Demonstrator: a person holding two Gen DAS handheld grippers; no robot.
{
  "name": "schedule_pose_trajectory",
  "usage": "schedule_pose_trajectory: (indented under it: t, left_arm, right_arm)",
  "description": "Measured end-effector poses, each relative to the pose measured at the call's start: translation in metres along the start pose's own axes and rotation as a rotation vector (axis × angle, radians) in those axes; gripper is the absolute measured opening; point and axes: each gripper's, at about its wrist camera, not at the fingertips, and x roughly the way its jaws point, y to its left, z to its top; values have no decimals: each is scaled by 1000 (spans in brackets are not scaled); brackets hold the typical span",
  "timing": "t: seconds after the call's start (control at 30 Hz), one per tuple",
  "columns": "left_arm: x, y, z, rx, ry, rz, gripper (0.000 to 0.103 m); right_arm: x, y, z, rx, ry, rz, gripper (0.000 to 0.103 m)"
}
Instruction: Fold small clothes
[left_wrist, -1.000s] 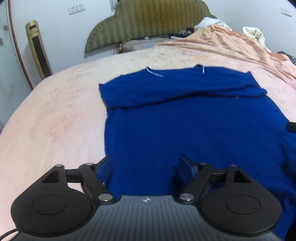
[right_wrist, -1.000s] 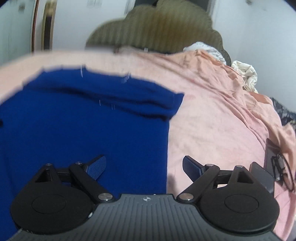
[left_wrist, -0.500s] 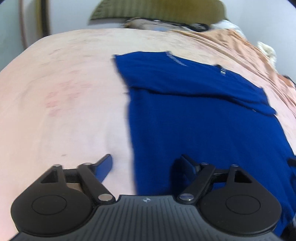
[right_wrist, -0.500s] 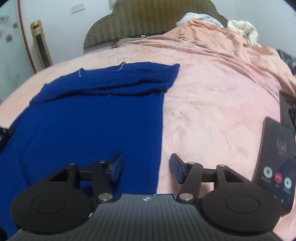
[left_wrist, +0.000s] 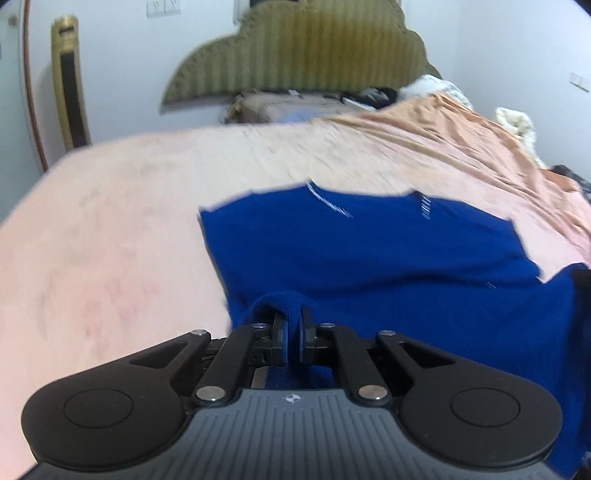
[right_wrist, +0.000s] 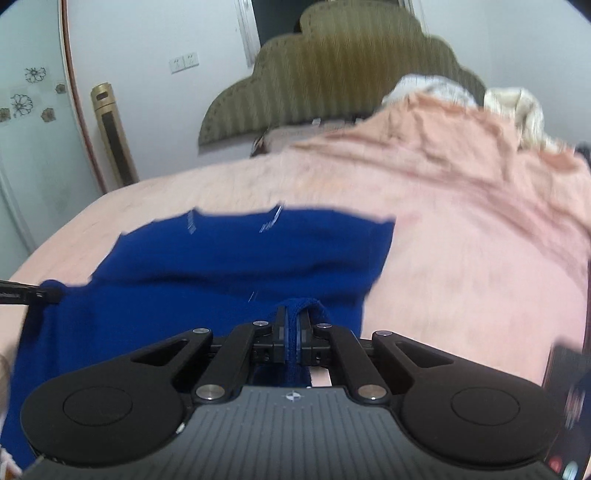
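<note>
Pinching the near hem of the one blue shirt (left_wrist: 369, 288) with both grippers, left (left_wrist: 291, 338) and right (right_wrist: 291, 338), each clamped tight on a small bunch of cloth poking up between its fingers, probably so the bottom edge lifts evenly for a fold away toward the collar. Rest of it spread flat ahead of the fingers on the pink bed (left_wrist: 110, 229); just one phone (right_wrist: 569, 413), blurry, off right of the right fingers.

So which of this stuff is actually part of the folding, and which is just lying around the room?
Part of the job:
- blue garment
- left gripper, shut on its near edge
- right gripper, likewise
- pink bed sheet beneath

Lying about:
- phone
- olive headboard
- gold tower fan
</note>
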Motion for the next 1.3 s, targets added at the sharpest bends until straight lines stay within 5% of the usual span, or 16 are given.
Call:
schedule_pose_trajectory:
  t: [0.13,0.17,0.27,0.33,0.4,0.63,0.8,1.3]
  left_arm:
    - [31,-1,5,9,25,89,8]
    - [34,-1,4,7,45,108,9]
    - [21,-4,-5,18,37,122,15]
    - [8,-4,-14,24,38,124,38]
    - [-8,-4,-24,15,21,116,79]
    - [-39,-21,-63,20,94,127,80]
    - [-43,-23,-83,2,158,215,80]
    - [-47,-31,-90,-9,188,225,81]
  right_arm:
    - [35,-9,14,-3,-5,-76,7]
    - [46,-13,15,10,12,-87,18]
    - [55,-21,9,51,51,-137,26]
    - [40,-21,1,65,28,-136,29]
    - [21,-23,-9,86,24,-121,37]
    - [-20,-20,-51,158,88,-31,54]
    - [-22,4,-61,113,98,3,70]
    - [-40,12,-78,102,109,2,73]
